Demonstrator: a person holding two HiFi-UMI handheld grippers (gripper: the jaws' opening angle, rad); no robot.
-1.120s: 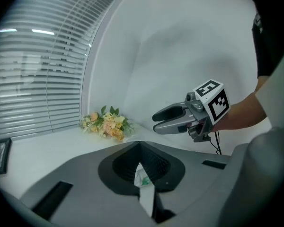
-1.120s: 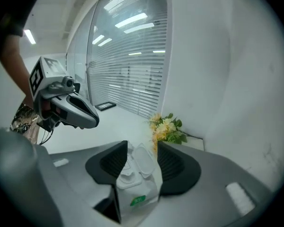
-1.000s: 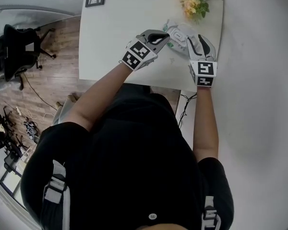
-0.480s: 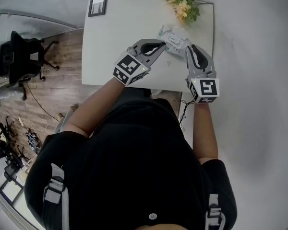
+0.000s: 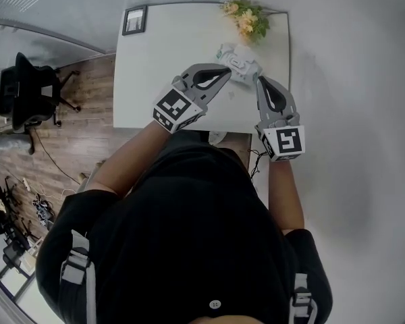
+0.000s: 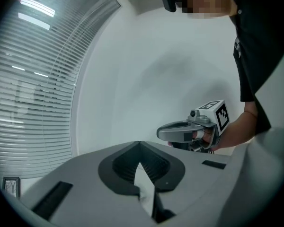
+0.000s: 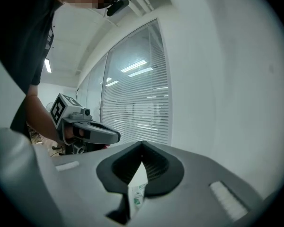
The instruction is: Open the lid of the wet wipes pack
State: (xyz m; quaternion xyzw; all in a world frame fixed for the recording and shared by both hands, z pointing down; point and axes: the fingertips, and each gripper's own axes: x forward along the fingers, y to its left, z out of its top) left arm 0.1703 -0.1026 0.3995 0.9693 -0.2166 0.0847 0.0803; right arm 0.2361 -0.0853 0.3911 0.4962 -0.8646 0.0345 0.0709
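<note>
The wet wipes pack (image 5: 237, 62), white with a grey lid, hangs in the air over the white table (image 5: 148, 73), held between both grippers. My left gripper (image 5: 227, 70) is shut on the pack's left edge; a thin white strip of the pack (image 6: 145, 187) shows pinched between its jaws. My right gripper (image 5: 258, 79) is shut on the pack's right edge, where a white flap with green print (image 7: 137, 193) sits between its jaws. Each gripper view shows the other gripper opposite: the right gripper (image 6: 191, 131) and the left gripper (image 7: 87, 130). The lid's state is hidden.
A bunch of yellow flowers (image 5: 246, 17) lies at the table's far right corner, and a small picture frame (image 5: 135, 20) stands at its far left. A black office chair (image 5: 25, 90) stands on the wooden floor to the left. A white wall runs along the right.
Both grippers have risen off the table toward the head camera, carrying the pack up with them. The right gripper's jaws have closed on the pack's edge.
</note>
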